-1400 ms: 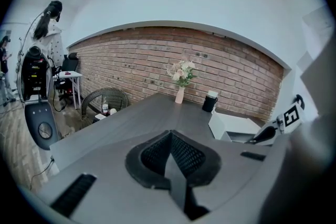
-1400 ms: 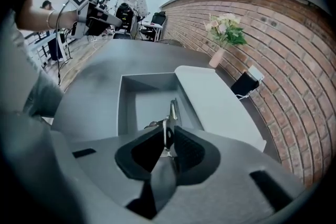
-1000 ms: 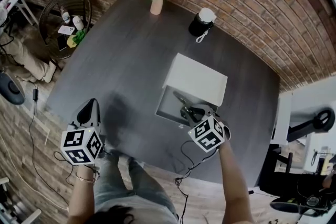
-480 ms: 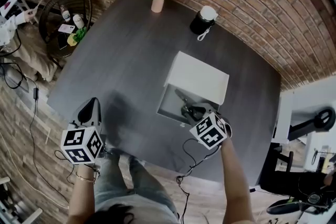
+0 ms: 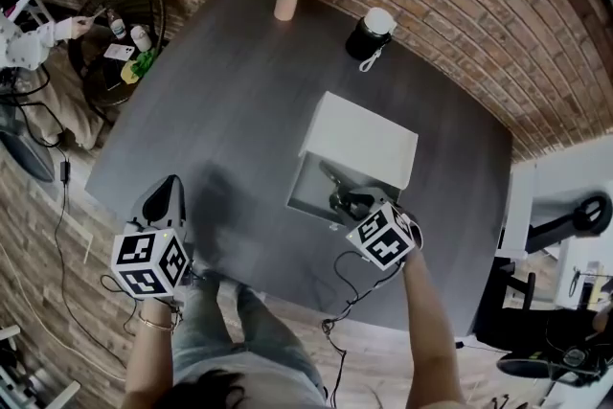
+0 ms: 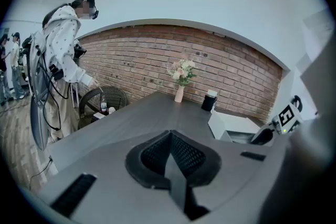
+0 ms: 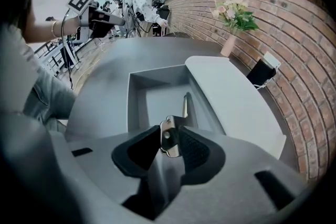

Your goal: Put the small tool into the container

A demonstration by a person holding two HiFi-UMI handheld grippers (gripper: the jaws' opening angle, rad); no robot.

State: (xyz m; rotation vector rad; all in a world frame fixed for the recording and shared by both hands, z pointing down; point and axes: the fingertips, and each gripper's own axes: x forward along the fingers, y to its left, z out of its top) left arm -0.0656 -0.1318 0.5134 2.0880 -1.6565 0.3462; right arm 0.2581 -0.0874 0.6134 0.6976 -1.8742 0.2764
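Two jaws of my right gripper (image 7: 169, 132) had just been opening above the container (image 7: 135, 97), standing loose around the small tool (image 7: 185, 105). Its far end lay inside and its near end was hidden. Left of the container, my left gripper (image 6: 170, 136) was closed and empty.

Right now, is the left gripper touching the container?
Apart. Head view: bare table lies between the left gripper and the container.
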